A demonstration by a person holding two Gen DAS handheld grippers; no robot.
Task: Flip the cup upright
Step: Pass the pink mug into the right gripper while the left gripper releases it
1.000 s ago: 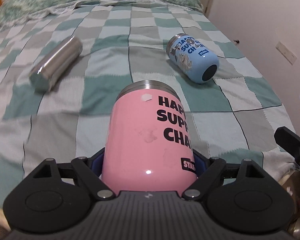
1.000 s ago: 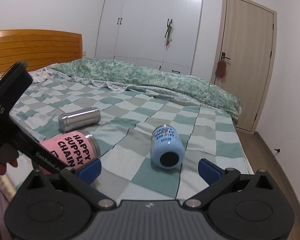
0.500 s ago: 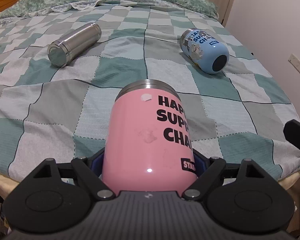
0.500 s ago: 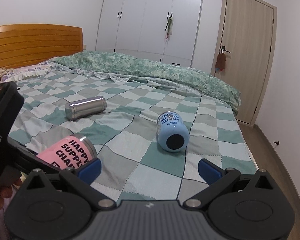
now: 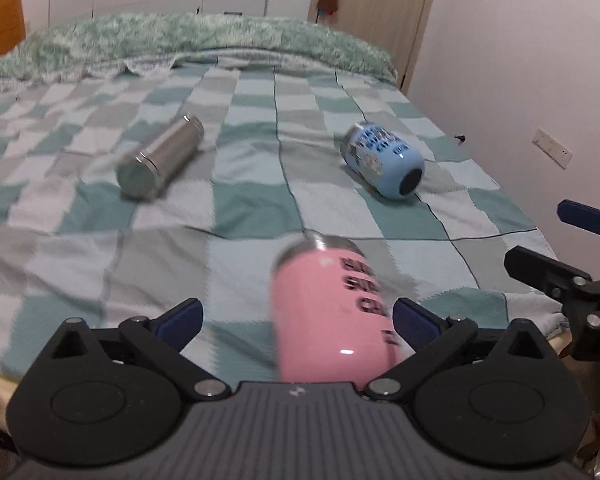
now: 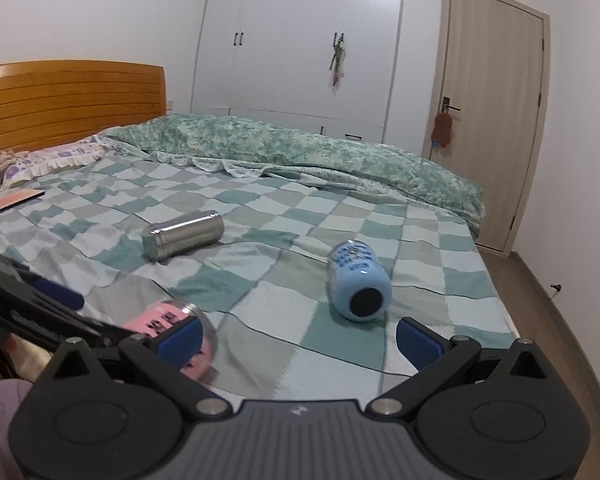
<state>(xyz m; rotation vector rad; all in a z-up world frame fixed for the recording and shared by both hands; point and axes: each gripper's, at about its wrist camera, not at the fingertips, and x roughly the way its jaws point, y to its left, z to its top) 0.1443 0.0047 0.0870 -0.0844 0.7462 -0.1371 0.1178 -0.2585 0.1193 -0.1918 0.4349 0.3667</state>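
- My left tool (image 5: 296, 318) is spread; pink cup (image 5: 332, 312) lies loose between its fingers, lower centre, on the bed (image 5: 260, 208).
- My right tool (image 6: 298, 334) is spread, empty.
- No cup upright yet; blue cup (image 6: 358, 280) also on its side.

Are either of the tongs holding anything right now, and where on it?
Nothing is gripped. The left tongs are open around the pink cup, with a gap on the cup's left side. The right tongs are open and empty.
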